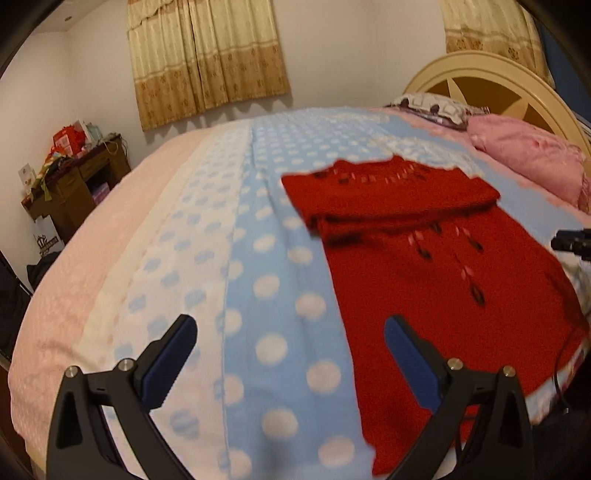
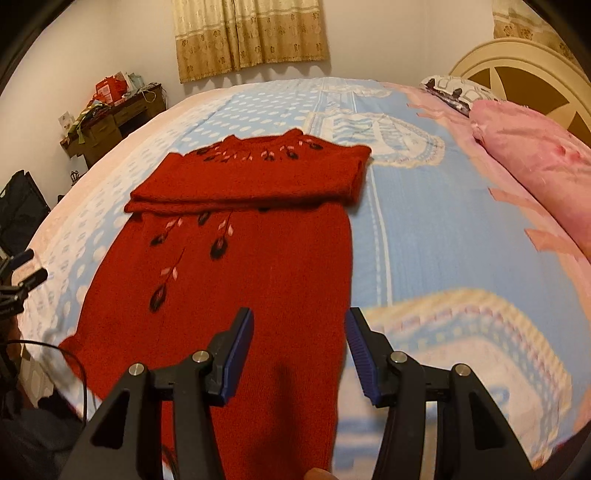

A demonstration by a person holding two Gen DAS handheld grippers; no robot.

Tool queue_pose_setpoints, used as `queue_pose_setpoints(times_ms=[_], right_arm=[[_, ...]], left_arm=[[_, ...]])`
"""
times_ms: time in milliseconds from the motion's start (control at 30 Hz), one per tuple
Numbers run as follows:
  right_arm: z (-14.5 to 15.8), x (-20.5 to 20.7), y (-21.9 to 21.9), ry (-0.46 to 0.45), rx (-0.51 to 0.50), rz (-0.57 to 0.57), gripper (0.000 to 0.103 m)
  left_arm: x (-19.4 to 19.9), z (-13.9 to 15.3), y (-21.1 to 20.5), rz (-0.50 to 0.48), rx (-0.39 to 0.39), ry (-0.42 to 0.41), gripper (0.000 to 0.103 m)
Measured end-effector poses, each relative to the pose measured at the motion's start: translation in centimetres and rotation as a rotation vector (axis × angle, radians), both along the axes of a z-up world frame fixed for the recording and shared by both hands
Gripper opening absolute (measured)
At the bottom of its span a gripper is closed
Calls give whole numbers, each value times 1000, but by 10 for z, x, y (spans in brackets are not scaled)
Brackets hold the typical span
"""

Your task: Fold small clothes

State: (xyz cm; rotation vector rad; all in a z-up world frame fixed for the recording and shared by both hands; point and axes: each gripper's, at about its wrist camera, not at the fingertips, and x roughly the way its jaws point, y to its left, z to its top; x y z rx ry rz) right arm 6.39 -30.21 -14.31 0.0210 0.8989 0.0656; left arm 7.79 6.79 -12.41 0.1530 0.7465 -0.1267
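Observation:
A red knit sweater with pink and black flower embroidery lies flat on the blue polka-dot blanket, its sleeves folded across the chest near the collar. It also shows in the right wrist view. My left gripper is open and empty, hovering above the blanket just left of the sweater's left edge. My right gripper is open and empty, above the sweater's lower right edge. The right gripper's tip shows at the far right of the left wrist view. The left gripper shows at the left edge of the right wrist view.
A pink pillow lies at the head of the bed by the cream headboard. A cluttered wooden desk stands by the far wall under curtains. A black cable hangs at the near edge.

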Motion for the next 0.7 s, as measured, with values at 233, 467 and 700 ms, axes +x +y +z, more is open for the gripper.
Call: queue_pose_setpoints(times_ms=[233, 467, 700], right_arm=[[-12, -49, -4, 38, 6, -24, 53], [-26, -86, -11, 85, 44, -64, 53], [-39, -96, -8, 110, 79, -55, 53]], left_arm=[[-29, -34, -1, -10, -56, 115, 100], [-34, -58, -5, -51, -142, 233, 73], [-39, -72, -15, -100, -197, 321, 64]])
